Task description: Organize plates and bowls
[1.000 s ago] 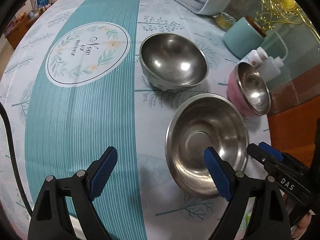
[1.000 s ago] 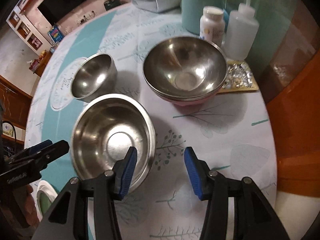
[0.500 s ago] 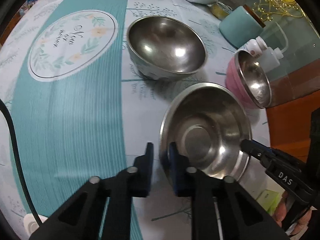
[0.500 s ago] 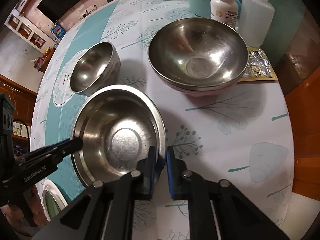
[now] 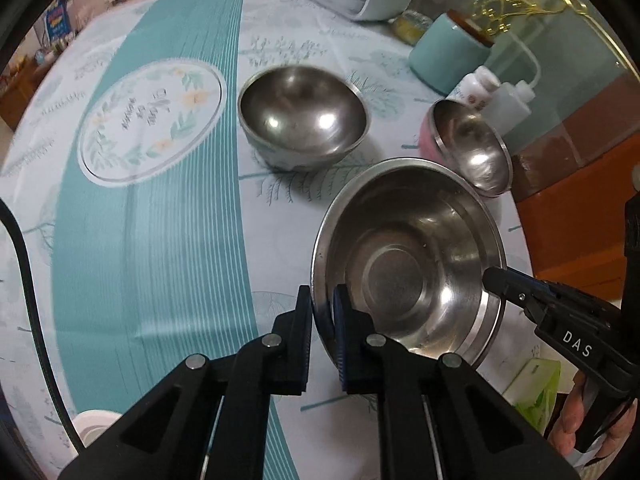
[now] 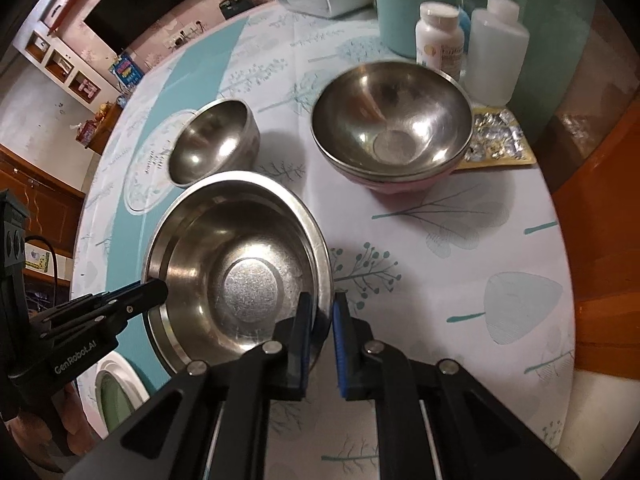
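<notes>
Held object: wide, shallow stainless-steel bowl with a flat rolled rim (image 5: pixel 408 256), the landmark for all places below; it sits near the table's front edge on the white-and-teal tree-print tablecloth (image 5: pixel 152 240).
Left gripper (image 5: pixel 322 312): jaws nearly closed, pinching the bowl's rim on its teal-stripe side, one pad inside the wall and one outside.
Right gripper (image 6: pixel 322 316): likewise nearly closed on the opposite rim, pads either side of the wall.
What has just changed: a second ago both pairs of jaws stood wide and clear of the rim; they have since clamped on it, and the bowl now looks slightly raised and tilted, though the fisheye makes lift hard to confirm.
Meaning for the task: the two-handed grasp appears complete; carrying the bowl to a stack is probably the step in hand.
Other bowls: a deep round steel bowl (image 5: pixel 302 116) stands beyond the held bowl, apart from it; a steel bowl nested on a pink bowl (image 6: pixel 392 128) stands beyond it on the right gripper's side.
Left wrist view only: the opposing tool's grip seen from outside, the person's fingers (image 5: pixel 576 420) around its handle, and a green packet (image 5: pixel 532 392) under it.
Right wrist view only: foil blister packs (image 6: pixel 496 140) just beside the nested pair, a white pill bottle (image 6: pixel 440 36) and squeeze bottle (image 6: pixel 496 48) behind, and a white-rimmed dish (image 6: pixel 116 392) near the held bowl's front.
</notes>
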Available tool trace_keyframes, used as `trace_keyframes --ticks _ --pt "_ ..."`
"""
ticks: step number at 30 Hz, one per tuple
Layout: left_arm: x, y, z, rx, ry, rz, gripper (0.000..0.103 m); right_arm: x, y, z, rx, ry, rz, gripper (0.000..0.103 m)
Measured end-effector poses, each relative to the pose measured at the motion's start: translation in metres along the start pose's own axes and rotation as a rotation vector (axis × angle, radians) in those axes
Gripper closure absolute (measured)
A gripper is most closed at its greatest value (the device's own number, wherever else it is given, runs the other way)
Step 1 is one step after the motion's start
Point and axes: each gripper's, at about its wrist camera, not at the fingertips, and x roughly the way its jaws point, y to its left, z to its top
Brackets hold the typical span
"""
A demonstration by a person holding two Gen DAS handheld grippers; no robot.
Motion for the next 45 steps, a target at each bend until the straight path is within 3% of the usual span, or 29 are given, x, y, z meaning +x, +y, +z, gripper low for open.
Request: trace_keyframes --ticks 12,23,27,34,45 --pt "-0.087 -0.022 -0.027 0.091 -0.116 -0.019 0.094 -0.082 0.018 -0.027 -0.031 -0.146 -0.004 0.093" --pt "-0.145 -0.023 -0.105 0.171 -0.161 -0.083 0.093 -0.146 0.049 -0.098 -0.069 -0.225 -0.070 0.093" --pt "-0.143 -0.021 -0.135 0.198 -0.143 -0.094 0.093 -0.148 0.058 -0.133 -0.067 -0.207 -0.124 0.093" --pt "-0.107 -0.009 -0.181 0.184 -0.039 -0.111 0.092 -0.128 0.058 -0.179 -0.041 -0.134 -0.173 0.093" --pt "-0.040 -0.008 -0.206 0.145 0.110 -0.062 0.090 -0.063 0.041 -0.191 -0.096 0.028 -0.177 0.093"
